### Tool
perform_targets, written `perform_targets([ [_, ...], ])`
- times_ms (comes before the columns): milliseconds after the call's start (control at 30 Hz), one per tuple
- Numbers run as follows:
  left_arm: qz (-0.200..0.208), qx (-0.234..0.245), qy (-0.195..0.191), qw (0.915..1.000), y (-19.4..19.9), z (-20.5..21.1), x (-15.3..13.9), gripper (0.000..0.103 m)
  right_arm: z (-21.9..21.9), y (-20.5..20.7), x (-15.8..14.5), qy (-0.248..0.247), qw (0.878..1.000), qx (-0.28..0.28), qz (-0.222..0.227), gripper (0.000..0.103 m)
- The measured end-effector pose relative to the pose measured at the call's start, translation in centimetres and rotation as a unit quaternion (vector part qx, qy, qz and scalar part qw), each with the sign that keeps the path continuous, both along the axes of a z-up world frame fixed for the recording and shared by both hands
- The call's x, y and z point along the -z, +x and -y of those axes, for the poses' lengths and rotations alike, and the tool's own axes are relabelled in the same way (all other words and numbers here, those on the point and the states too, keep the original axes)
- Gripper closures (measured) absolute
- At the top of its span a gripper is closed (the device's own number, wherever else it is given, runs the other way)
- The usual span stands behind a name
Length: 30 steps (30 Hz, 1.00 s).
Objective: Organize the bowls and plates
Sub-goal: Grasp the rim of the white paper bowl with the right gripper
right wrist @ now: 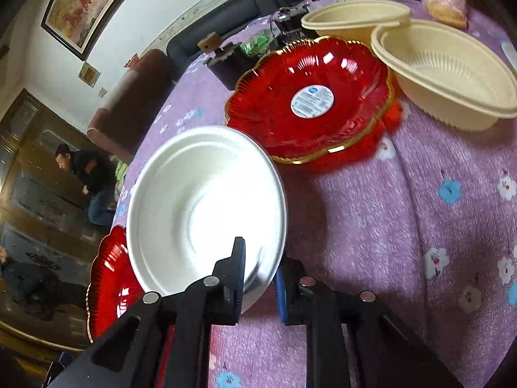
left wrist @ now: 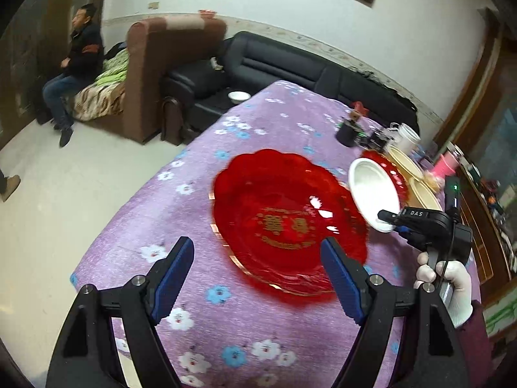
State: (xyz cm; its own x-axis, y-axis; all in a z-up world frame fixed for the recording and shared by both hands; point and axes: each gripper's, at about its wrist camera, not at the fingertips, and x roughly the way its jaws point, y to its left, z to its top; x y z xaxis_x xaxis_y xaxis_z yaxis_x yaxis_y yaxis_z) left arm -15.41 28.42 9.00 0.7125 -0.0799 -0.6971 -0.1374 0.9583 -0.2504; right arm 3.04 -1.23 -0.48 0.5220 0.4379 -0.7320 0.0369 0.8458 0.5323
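My right gripper (right wrist: 258, 278) pinches the near rim of the white bowl (right wrist: 206, 203), lifted and tilted above the purple tablecloth (right wrist: 404, 226). That thin edge grip could let it swing or slip onto the near red plate (left wrist: 284, 220). My left gripper (left wrist: 258, 274) hangs spread and empty just before that plate. Only the right wrist view shows the far stacked red plates (right wrist: 310, 97) and cream bowls (right wrist: 446, 74) clearly.

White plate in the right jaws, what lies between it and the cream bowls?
The stack of red plates, in the right wrist view.
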Motion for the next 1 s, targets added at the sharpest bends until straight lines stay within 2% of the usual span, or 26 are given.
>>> perform_targets([
  [133, 0.001, 0.035, 0.001, 0.9994, 0.5, 2.3, -0.4, 0.023, 2.1, -2.1, -1.1, -0.013, 1.0, -0.017, 0.001, 0.09],
  [267, 0.004, 0.079, 0.007, 0.9968, 0.7, 5.1, -0.7, 0.023, 5.3, -5.1, -1.5, -0.019, 0.998, -0.044, -0.033, 0.093],
  [467, -0.015, 0.161, 0.001, 0.9868, 1.9, 11.2, 0.0, 0.023, 10.9, -9.2, -2.2, -0.041, 0.997, -0.038, -0.051, 0.093],
  [600, -0.036, 0.198, 0.01, 0.9795, 3.1, 15.6, 1.0, 0.023, 12.9, -10.1, -2.2, -0.042, 0.998, -0.026, -0.034, 0.088],
  [733, -0.054, 0.216, 0.021, 0.9747, 4.0, 18.6, 1.8, 0.023, 14.1, -10.4, -1.6, -0.01, 1.0, -0.01, -0.014, 0.057],
  [867, -0.068, 0.23, 0.041, 0.9698, 5.4, 21.6, 2.7, 0.022, 14.3, -11.1, -1.6, -0.021, 1.0, 0.001, 0.012, 0.055],
  [1000, -0.092, 0.234, 0.029, 0.9675, 8.0, 23.6, 4.0, 0.022, 14.9, -11.2, -0.9, -0.025, 1.0, 0.009, 0.017, 0.055],
])
